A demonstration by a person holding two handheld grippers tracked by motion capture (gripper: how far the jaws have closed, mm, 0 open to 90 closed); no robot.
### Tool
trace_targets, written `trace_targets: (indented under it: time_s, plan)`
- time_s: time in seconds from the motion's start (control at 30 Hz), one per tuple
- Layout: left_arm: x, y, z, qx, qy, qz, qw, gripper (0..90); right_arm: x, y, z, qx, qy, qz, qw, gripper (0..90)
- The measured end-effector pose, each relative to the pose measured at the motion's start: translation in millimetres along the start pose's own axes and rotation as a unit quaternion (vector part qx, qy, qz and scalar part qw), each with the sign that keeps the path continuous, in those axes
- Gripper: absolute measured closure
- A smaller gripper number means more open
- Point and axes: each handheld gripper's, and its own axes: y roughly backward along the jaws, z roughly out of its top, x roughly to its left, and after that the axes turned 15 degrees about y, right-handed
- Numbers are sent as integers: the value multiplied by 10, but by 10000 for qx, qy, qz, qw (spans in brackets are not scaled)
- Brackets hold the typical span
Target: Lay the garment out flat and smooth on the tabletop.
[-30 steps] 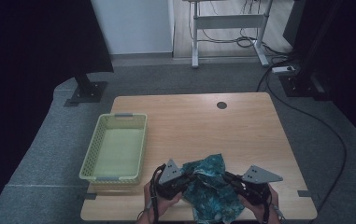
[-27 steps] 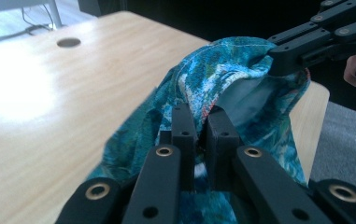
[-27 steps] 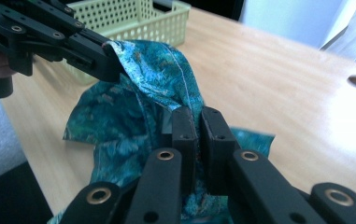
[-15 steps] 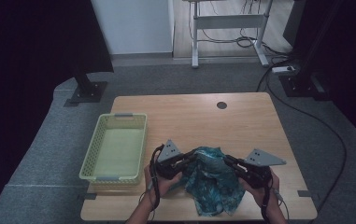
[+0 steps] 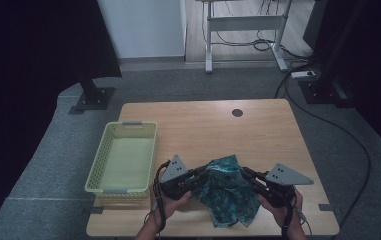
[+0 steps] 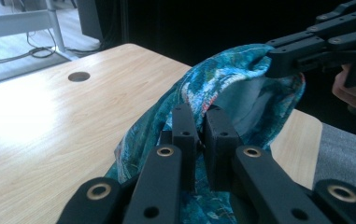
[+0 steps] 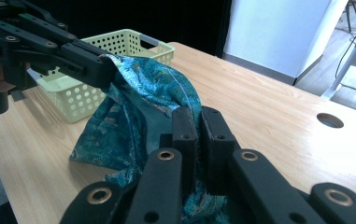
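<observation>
A teal patterned cloth (image 5: 226,190) hangs bunched between my two grippers near the table's front edge, its lower part resting on the wood. My left gripper (image 5: 204,174) is shut on the cloth's left upper edge; in the left gripper view its jaws (image 6: 200,122) pinch the cloth (image 6: 213,88) together. My right gripper (image 5: 245,173) is shut on the right upper edge, and the right gripper view has its jaws (image 7: 200,122) closed on the cloth (image 7: 143,98). The two grippers face each other, a short span of fabric stretched between them.
A pale green plastic basket (image 5: 103,165) stands at the table's left side, nothing inside it. A round cable hole (image 5: 237,113) lies near the far edge. The wooden table (image 5: 258,135) is bare beyond the cloth. A desk frame and cables stand on the floor behind.
Both grippers have moved forward and slightly apart with the cloth, lifting its top edge and drawing it out between them. The basket has stayed where it was.
</observation>
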Motion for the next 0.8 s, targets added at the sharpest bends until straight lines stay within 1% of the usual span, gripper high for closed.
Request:
trace_targets:
  time_s: [0.07,0.23,0.33,0.37,0.4,0.43,0.47,0.5,0.53,0.57,0.6,0.63,0.67,0.7,0.73,0.77,0.8]
  plan:
    - [-7,30,15,-39,-18,1,10000,841,-5,8,35,-34,23,-4,10000,843]
    - [8,30,44,-67,-14,48,10000,842,-16,-20,60,-33,45,2,10000,843]
    - [40,-36,118,-38,-79,173,9998,842,-55,-66,97,23,123,-10,9999,843]
    - [68,-77,164,-31,-72,218,9997,839,-144,-121,127,43,85,9,10000,842]
    - [111,-133,214,-26,-42,272,9996,839,-144,-121,127,43,85,9,10000,842]
    - [170,-207,261,-23,28,361,9993,831,-216,-171,131,65,3,42,10000,842]
    - [244,-298,298,-25,182,451,9988,753,-303,-236,114,72,-161,78,9998,841]
    - [328,-400,319,16,358,532,9979,753,-393,-315,80,102,-330,85,9994,834]
    - [408,-505,322,89,497,672,9965,635,-564,-513,-45,348,-694,-12,9970,724]
    - [524,-668,280,202,636,990,9929,585,-634,-615,-135,548,-897,-188,9943,620]
    - [524,-668,280,202,636,990,9929,549,-690,-701,-229,799,-1058,-406,9903,549]
    - [563,-726,228,264,594,1230,9903,505,-728,-758,-316,997,-1191,-588,9861,495]
    - [563,-726,228,264,594,1230,9903,490,-728,-758,-316,997,-1191,-588,9861,495]
    - [564,-715,203,221,588,1267,9900,490,-746,-777,-387,1061,-1306,-673,9834,477]
    - [563,-694,182,205,571,1236,9905,485,-745,-770,-435,1036,-1348,-680,9831,477]
    - [557,-676,162,205,546,1224,9908,471,-709,-737,-483,1037,-1245,-628,9848,484]
    - [549,-662,142,222,531,1239,9906,468,-686,-718,-495,1027,-1217,-575,9856,487]
